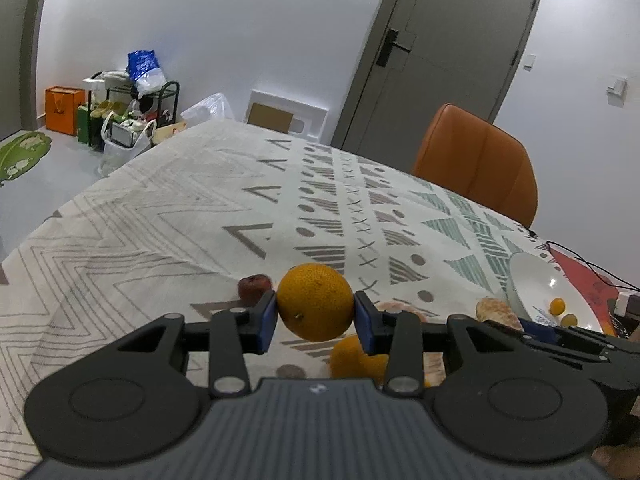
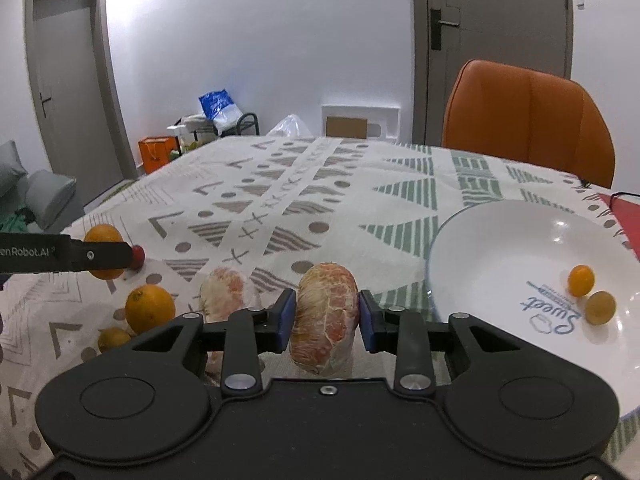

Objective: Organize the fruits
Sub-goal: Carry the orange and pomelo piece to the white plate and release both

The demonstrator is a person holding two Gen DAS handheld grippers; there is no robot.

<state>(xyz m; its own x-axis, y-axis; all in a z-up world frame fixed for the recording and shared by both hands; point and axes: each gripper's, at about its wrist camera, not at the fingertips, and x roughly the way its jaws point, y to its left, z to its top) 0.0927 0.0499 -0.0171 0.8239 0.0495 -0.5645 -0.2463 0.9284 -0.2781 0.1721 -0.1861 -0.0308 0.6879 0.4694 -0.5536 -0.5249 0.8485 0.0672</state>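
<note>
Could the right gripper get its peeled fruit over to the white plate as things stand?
Probably yes: the right gripper grips the peeled fruit, and the white plate lies just right with nothing between.

my left tool [image 1: 315, 314] pitched downward, blue pads clamped on an orange [image 1: 315, 307], my right tool [image 2: 327, 317] pitched downward too, pads gripping a peeled grapefruit piece [image 2: 326, 317]

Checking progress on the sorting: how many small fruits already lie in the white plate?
2. Both lie near the printed lettering in the white plate: a bright orange one, and a duller yellowish one just beside it, nearer the camera. The gripper body hides the plate's near edge, so more may be hidden.
</note>
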